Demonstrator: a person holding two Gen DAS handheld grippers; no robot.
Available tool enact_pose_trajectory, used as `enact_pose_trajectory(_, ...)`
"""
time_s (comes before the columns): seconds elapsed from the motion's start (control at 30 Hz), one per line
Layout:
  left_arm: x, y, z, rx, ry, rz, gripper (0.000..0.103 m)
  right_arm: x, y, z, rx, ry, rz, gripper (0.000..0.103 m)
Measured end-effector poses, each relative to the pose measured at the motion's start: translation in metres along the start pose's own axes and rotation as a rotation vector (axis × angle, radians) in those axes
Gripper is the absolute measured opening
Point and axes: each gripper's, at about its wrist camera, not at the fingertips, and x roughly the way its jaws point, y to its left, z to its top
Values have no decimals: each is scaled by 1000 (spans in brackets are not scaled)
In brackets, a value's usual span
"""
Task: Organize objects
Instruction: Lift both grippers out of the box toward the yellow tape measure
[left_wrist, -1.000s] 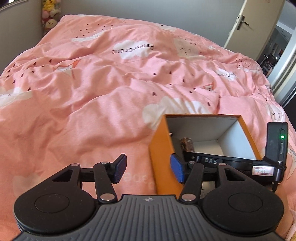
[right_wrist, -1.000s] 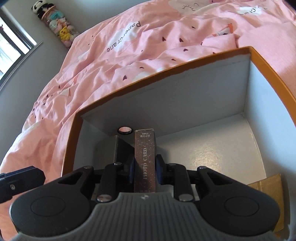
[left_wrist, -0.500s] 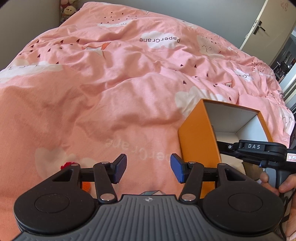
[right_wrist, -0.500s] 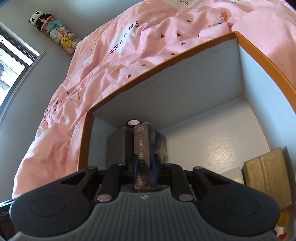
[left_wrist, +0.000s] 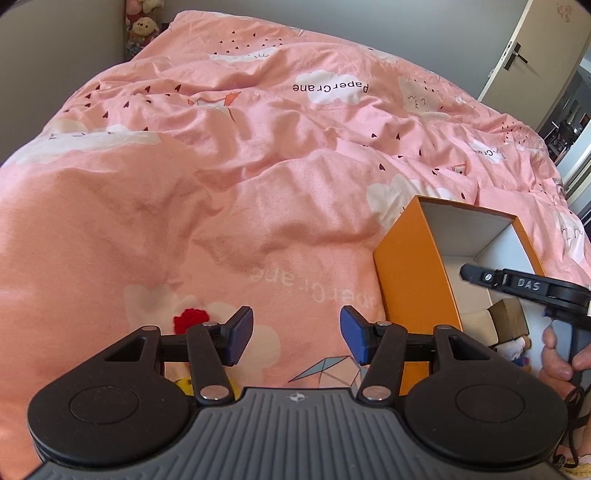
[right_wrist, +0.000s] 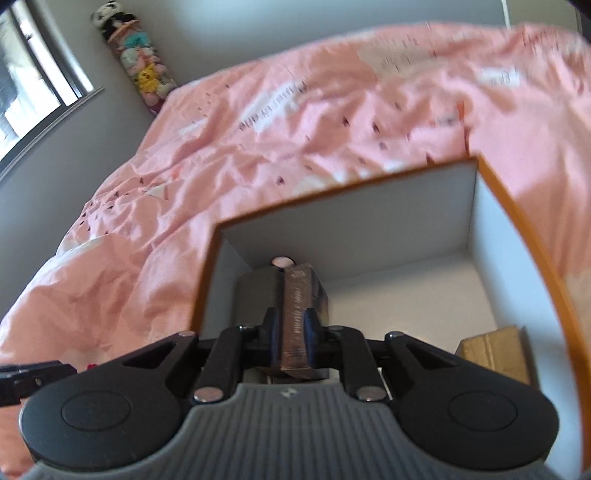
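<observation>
- Since the earlier frame our left gripper (left_wrist: 296, 334) has swung away from the orange box (left_wrist: 413, 280) toward the open duvet (left_wrist: 221, 184); our right gripper (right_wrist: 291, 338) has pulled back up over the box.
- Right jaws have just opened a little; the photo card box (right_wrist: 295, 317) stands between the pads, and we can't tell whether they still press it.
- Left jaws apart, empty.
- Done: card box inside the orange box by a grey item (right_wrist: 258, 295); tan box (right_wrist: 491, 350) also in.
- Left: red crochet piece (left_wrist: 190, 319) and a yellow thing (left_wrist: 184, 384) on the duvet.
</observation>
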Motion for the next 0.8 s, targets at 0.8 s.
enact_pose_trajectory(0.8,-14,39,-85,107,-120,291,60,14,155,-117,-331,23,179,43)
